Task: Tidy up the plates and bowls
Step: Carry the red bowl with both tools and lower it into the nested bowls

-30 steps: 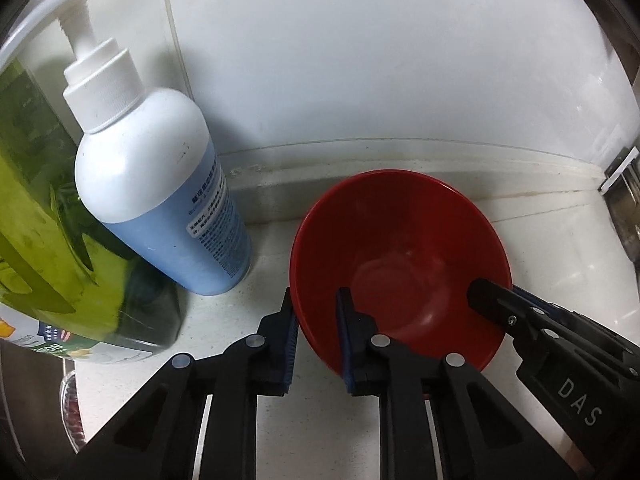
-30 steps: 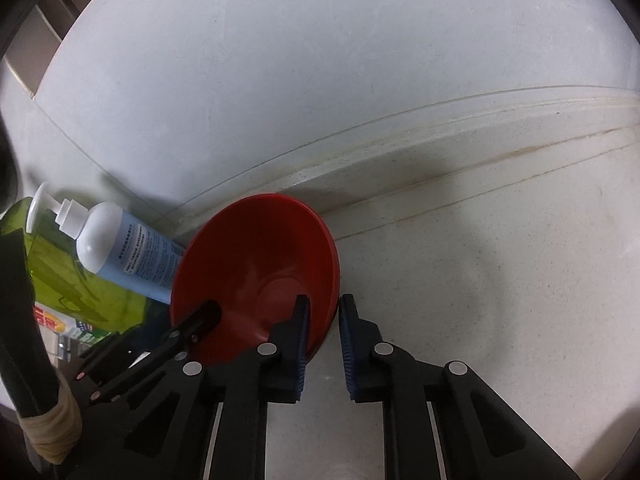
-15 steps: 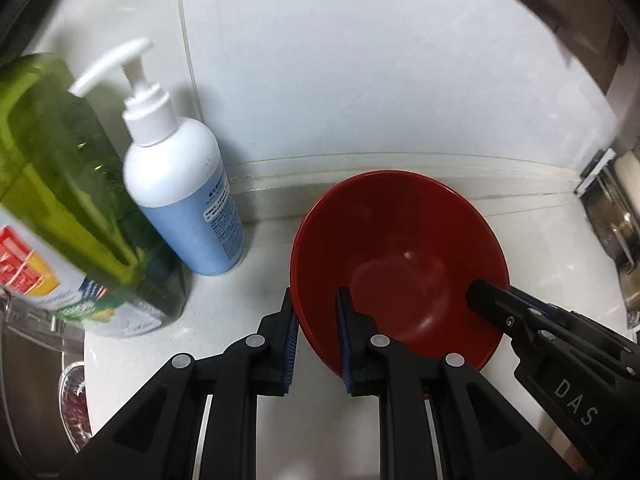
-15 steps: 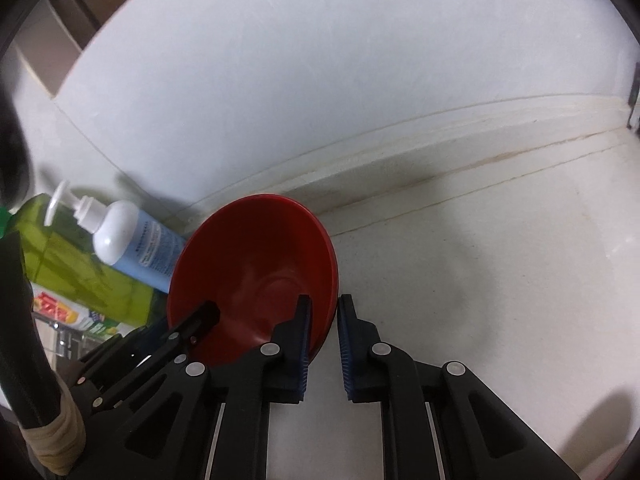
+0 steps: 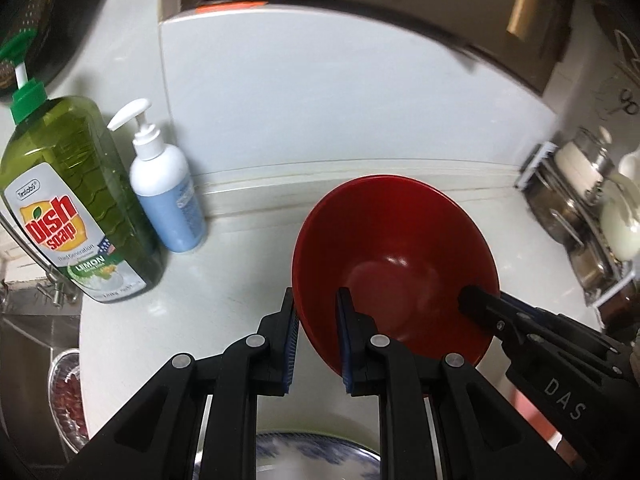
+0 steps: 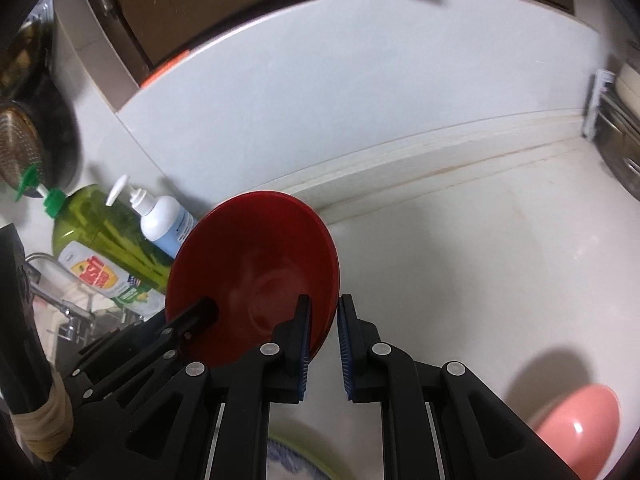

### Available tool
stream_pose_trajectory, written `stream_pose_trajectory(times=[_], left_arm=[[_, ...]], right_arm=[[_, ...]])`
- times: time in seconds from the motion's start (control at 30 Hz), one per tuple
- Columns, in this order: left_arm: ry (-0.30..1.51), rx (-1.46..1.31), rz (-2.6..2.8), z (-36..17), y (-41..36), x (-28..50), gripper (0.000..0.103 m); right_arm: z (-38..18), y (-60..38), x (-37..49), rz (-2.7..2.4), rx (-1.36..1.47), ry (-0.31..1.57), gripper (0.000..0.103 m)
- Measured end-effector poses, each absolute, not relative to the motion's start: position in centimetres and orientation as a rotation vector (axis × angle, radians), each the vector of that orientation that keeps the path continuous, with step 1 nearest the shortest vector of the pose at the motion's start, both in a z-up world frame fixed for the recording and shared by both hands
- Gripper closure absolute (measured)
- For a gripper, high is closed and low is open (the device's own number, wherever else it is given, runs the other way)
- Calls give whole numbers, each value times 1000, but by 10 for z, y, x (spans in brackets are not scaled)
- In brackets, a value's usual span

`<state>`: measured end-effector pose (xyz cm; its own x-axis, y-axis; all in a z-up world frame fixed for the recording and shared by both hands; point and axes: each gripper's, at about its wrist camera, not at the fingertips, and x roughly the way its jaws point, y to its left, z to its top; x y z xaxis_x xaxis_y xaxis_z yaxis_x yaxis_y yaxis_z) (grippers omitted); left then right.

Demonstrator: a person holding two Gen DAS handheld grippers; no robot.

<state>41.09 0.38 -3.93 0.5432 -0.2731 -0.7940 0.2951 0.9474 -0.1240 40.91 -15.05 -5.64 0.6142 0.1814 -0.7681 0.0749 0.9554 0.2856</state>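
A glossy red bowl (image 5: 394,264), smooth, round and deep with a thin rim, hangs tilted above a pale speckled countertop (image 5: 248,280), gripped from two sides. The left gripper (image 5: 316,336) is narrowed onto the near-left part of the rim: its ribbed blue pads (image 5: 347,344) pinch the wall, one finger inside the bowl and one outside. The right gripper (image 6: 322,344) clamps the opposite side of the rim the same way, its left finger inside the bowl and its right finger outside; in the left wrist view it enters from the right as a matte black arm with pale lettering.

Left of the left gripper and further off stand a tall translucent green dish soap bottle (image 5: 76,208) with a green pump and a printed label, and just beside it a smaller white pump bottle (image 5: 166,196) with a blue lower half, both against a smooth white backsplash (image 5: 340,100). Beyond the bowl to the right is a rack of shiny metal pots (image 5: 580,208), blurred. Below both grippers, the edge of a blue-patterned plate (image 5: 316,456) shows. Right of and below the right gripper sits a smooth pink bowl (image 6: 580,424), well apart from the red one.
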Motion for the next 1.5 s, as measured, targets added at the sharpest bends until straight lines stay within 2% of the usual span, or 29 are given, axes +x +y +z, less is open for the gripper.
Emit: stream_pose_trajectory(times=[0.43,0.83,1.5], left_arm=[[908,55,-465,-19,-53,339,84],[939,100,-578,-21,-110,296,84],[1073,194,-619,-69,-177,262,84]], right_arm=[[-38,-196,329,-28,329,877,88],[-30,-247,269,-140,354,848,88],[-69,-319,225,-234,395,929,88]])
